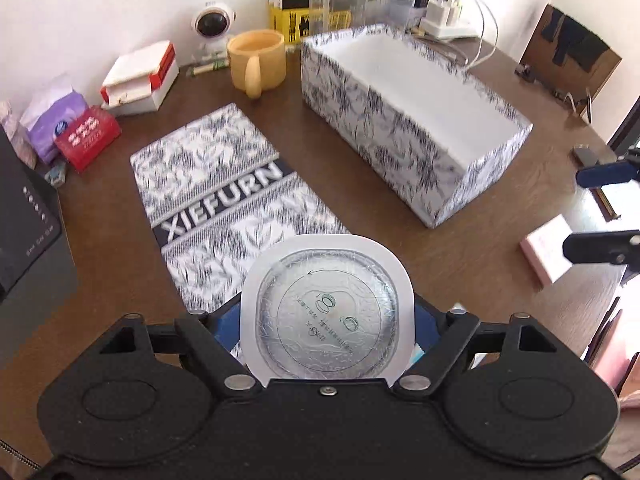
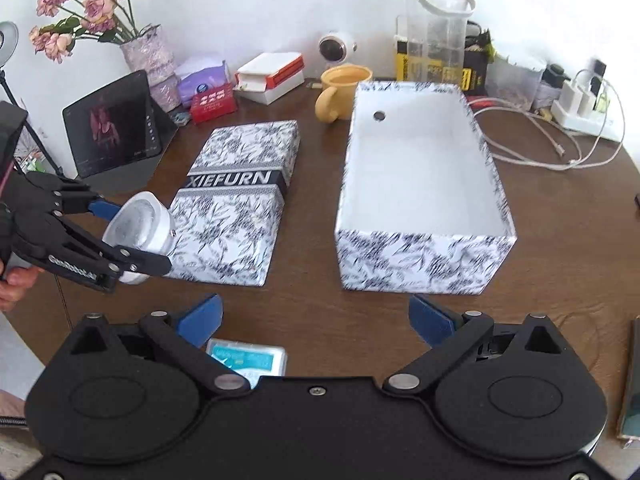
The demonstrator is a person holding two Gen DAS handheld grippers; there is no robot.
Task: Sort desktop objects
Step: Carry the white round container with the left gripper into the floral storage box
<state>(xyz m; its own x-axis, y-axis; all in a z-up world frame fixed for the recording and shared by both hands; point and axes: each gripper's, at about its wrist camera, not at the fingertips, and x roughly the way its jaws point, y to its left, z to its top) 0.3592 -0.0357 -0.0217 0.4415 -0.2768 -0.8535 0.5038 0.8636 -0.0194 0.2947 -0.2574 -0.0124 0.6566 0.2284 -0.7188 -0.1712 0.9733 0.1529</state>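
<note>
My left gripper (image 1: 326,320) is shut on a white foil-lidded cup (image 1: 326,308), held above the near end of the patterned box lid (image 1: 224,188). The right wrist view shows the same cup (image 2: 140,228) gripped by the left gripper (image 2: 136,236) beside the lid (image 2: 240,200). The open patterned box (image 1: 408,128) has a white inside; in the right wrist view the box (image 2: 420,256) looks empty. My right gripper (image 2: 316,320) is open over bare table just in front of the box, its blue fingers (image 1: 600,172) showing at the left view's right edge.
A small teal-labelled case (image 2: 248,360) lies under the right gripper. A pink pad (image 1: 548,248) is on the right. At the back are a yellow mug (image 2: 340,92), white-red box (image 2: 272,74), tissue packs (image 2: 204,80), a tablet (image 2: 116,136), a clear jug (image 2: 436,20) and cables (image 2: 552,140).
</note>
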